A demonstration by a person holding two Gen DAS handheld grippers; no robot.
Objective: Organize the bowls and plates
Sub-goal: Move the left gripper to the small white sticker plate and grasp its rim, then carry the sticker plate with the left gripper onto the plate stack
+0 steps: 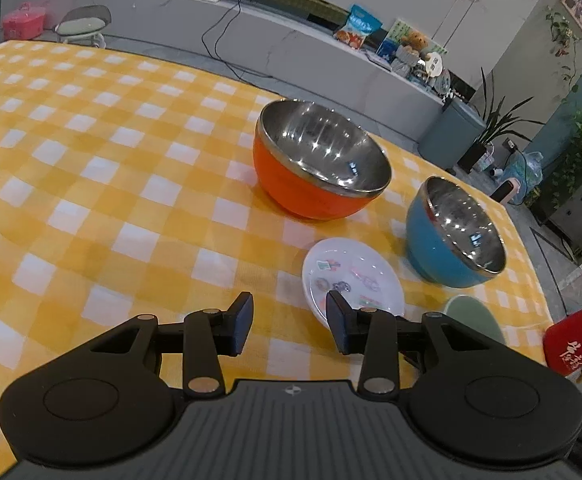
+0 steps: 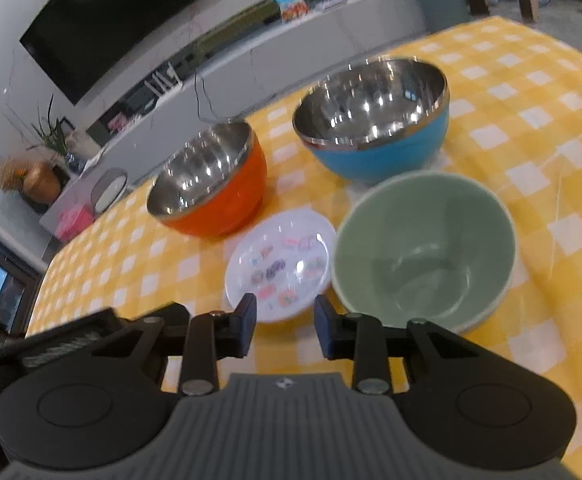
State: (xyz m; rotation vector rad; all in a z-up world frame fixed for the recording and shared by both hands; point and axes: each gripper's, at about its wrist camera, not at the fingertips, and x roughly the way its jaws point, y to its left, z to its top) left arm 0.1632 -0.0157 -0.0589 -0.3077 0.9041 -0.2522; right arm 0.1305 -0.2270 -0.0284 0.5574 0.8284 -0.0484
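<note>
An orange steel-lined bowl (image 1: pixel 315 164) (image 2: pixel 211 184), a blue steel-lined bowl (image 1: pixel 455 236) (image 2: pixel 375 120), a pale green bowl (image 2: pixel 423 248) (image 1: pixel 475 316) and a small white plate with stickers (image 1: pixel 351 280) (image 2: pixel 283 264) stand apart on the yellow checked tablecloth (image 1: pixel 91 140). My left gripper (image 1: pixel 289 322) is open and empty, just short of the plate's near-left rim. My right gripper (image 2: pixel 285 326) is open and empty, just before the plate's near edge, left of the green bowl.
A red mug (image 1: pixel 573 346) stands at the table's right edge in the left wrist view. A grey TV bench (image 1: pixel 291 40) with snacks and a router runs behind the table. The left gripper's body shows at the lower left of the right wrist view (image 2: pixel 51 340).
</note>
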